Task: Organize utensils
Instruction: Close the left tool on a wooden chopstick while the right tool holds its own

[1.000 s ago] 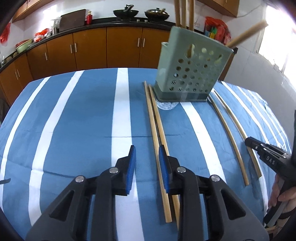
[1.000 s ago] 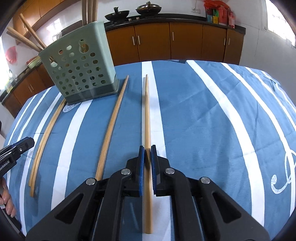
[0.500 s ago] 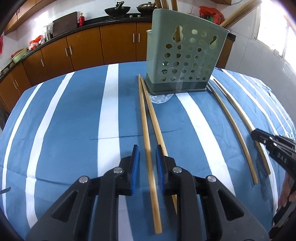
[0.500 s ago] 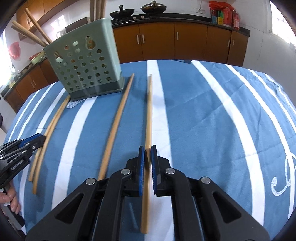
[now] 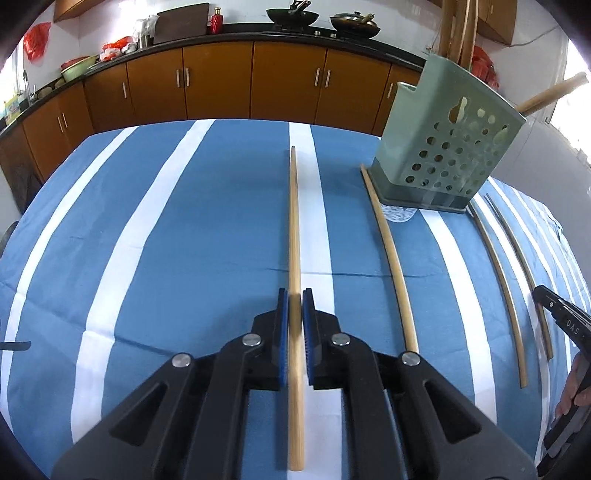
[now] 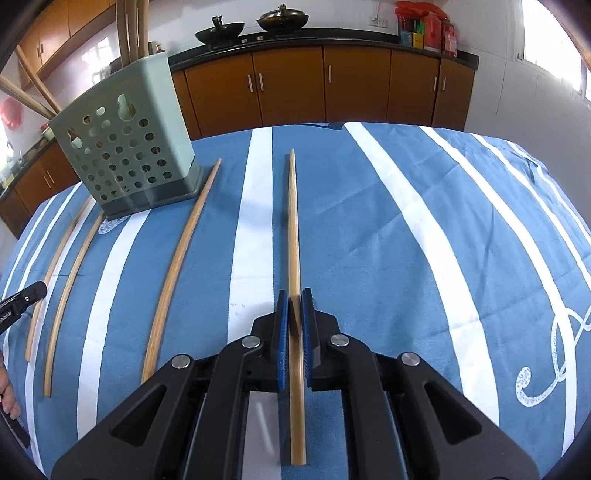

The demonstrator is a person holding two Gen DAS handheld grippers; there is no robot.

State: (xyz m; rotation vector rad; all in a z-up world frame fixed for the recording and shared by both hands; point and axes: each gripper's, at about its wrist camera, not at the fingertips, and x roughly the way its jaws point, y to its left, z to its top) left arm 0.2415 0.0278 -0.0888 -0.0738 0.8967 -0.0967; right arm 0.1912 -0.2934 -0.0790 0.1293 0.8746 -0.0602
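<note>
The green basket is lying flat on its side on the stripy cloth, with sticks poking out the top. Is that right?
Not quite. The basket stands upright on its dark base on the cloth, as the right wrist view shows. The sticks do poke out of its top.

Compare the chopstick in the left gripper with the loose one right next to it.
The held chopstick is clamped in the left gripper; the loose chopstick lies free on the tablecloth. The held chopstick's tip ends clear of the green holder; the loose chopstick's tip reaches its base. Both are pale wood.
</note>
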